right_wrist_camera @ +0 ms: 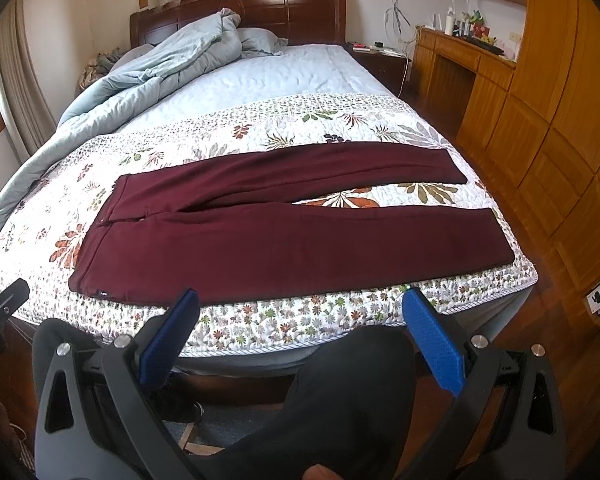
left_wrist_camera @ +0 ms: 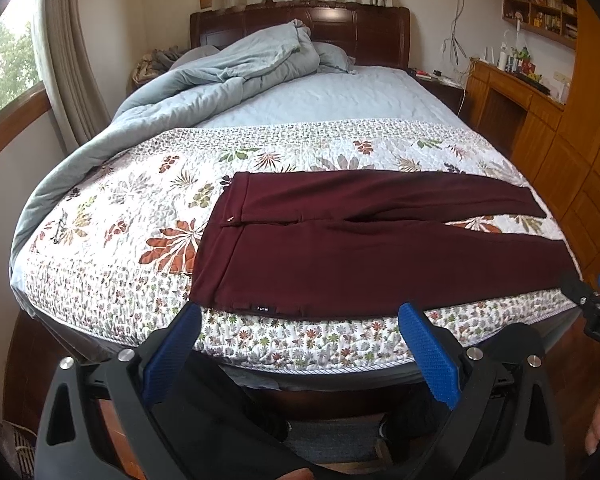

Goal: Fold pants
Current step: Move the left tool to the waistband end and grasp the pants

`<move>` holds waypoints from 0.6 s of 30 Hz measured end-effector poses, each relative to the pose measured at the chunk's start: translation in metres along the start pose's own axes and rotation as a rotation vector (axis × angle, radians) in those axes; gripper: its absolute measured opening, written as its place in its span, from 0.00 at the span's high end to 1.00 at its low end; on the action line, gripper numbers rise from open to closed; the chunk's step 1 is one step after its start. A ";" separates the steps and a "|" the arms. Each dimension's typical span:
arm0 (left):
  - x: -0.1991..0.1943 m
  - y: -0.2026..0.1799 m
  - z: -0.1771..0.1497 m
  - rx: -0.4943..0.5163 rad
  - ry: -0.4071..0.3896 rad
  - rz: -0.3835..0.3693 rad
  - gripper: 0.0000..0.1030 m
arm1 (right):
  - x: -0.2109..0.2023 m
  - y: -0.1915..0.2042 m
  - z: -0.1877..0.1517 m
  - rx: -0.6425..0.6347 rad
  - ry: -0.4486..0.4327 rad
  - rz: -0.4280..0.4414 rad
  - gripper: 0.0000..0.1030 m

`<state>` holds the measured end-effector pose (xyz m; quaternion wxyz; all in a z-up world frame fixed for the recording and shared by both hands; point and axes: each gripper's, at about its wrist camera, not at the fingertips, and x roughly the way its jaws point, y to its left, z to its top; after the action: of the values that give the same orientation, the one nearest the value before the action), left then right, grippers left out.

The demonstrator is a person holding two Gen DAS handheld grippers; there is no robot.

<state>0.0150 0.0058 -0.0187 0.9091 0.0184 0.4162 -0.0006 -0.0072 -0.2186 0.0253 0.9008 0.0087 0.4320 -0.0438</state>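
The left hand-held gripper (left_wrist_camera: 300, 320) and right hand-held gripper (right_wrist_camera: 300, 308) hover wide open and empty just off the bed's near edge. The maroon knit pants (right_wrist_camera: 284, 240) lie flat along that edge on the floral quilt (right_wrist_camera: 260, 128); a shallow pinch risks catching the quilt too.

Maroon pants (right_wrist_camera: 284, 240) lie flat, unfolded, legs slightly apart.

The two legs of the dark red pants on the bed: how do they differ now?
The near leg lies along the bed's front edge; the far leg lies further in. The near leg looks broader, the far leg narrower. Their cuffs are apart, quilt showing between. Both lie flat, unfolded.
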 end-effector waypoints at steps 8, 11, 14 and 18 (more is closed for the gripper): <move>0.089 0.063 -0.003 -0.091 0.185 -0.340 0.04 | 0.036 0.003 0.018 -0.126 -0.084 0.157 0.02; 0.115 0.088 0.006 -0.042 0.197 -0.260 0.04 | 0.053 -0.001 0.025 -0.132 -0.090 0.181 0.02; 0.155 0.124 0.026 -0.068 0.304 -0.239 0.04 | 0.074 -0.002 0.032 -0.130 -0.057 0.235 0.02; 0.203 0.179 0.070 -0.146 0.279 -0.248 0.04 | 0.108 0.005 0.035 -0.139 0.015 0.270 0.02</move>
<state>0.2030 0.1854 -0.1207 0.8344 -0.0993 0.5362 -0.0799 0.0876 -0.2230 -0.0375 0.8936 0.0048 0.4358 0.1080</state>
